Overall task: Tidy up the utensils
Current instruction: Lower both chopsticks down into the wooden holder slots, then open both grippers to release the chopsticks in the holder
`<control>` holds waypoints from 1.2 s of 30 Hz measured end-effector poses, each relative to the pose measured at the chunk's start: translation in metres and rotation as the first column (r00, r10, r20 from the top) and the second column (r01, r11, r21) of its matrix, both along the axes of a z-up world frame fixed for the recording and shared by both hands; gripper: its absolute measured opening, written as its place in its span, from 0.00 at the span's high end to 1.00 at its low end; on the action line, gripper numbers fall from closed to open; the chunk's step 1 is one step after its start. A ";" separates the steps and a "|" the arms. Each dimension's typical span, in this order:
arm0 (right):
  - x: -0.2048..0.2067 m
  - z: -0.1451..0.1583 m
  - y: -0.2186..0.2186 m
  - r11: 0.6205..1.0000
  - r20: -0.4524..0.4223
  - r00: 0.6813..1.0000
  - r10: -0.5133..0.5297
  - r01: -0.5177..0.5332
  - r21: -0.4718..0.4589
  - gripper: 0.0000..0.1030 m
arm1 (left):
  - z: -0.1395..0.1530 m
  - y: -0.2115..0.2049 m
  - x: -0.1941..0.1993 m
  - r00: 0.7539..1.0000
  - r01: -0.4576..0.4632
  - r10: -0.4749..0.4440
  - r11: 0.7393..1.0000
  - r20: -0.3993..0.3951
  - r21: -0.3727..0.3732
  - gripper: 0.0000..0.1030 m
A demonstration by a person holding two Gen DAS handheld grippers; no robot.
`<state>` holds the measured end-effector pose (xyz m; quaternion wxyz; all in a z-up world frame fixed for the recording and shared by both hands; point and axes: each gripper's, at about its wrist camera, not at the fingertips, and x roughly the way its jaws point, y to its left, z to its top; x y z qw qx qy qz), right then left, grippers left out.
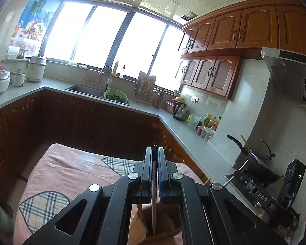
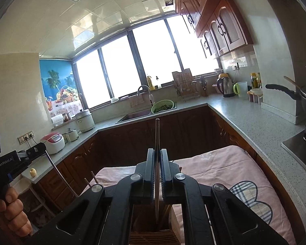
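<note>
You are pinching one chopstick [image 1: 154, 194] in your left gripper [image 1: 155, 153] and another chopstick [image 2: 157, 163] in your right gripper [image 2: 157, 153], both hanging above the wooden holder [image 2: 153, 236]. Be keeping each upright, lowering slowly so tips are entering the holder cleanly.

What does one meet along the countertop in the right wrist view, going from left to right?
Red-and-white rice cooker → white pot → green colander → dish rack → electric kettle → wok handle.
</note>
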<state>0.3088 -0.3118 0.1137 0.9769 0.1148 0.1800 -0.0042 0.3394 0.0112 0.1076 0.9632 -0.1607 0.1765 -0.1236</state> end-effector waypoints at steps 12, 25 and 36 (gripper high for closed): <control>0.021 -0.067 -0.010 0.999 -0.109 0.994 -0.026 0.030 0.039 0.95 | -0.069 -0.033 0.048 0.993 -0.032 0.032 0.999 -0.113 0.002 0.98; 0.028 -0.086 -0.009 0.998 -0.162 0.987 -0.013 0.022 0.057 0.95 | -0.084 -0.032 0.069 0.986 -0.011 0.014 1.000 -0.167 0.014 0.97; 0.031 -0.086 -0.013 0.998 -0.171 0.985 -0.006 0.017 0.064 0.94 | -0.083 -0.024 0.065 0.984 -0.001 0.005 1.000 -0.177 0.019 0.95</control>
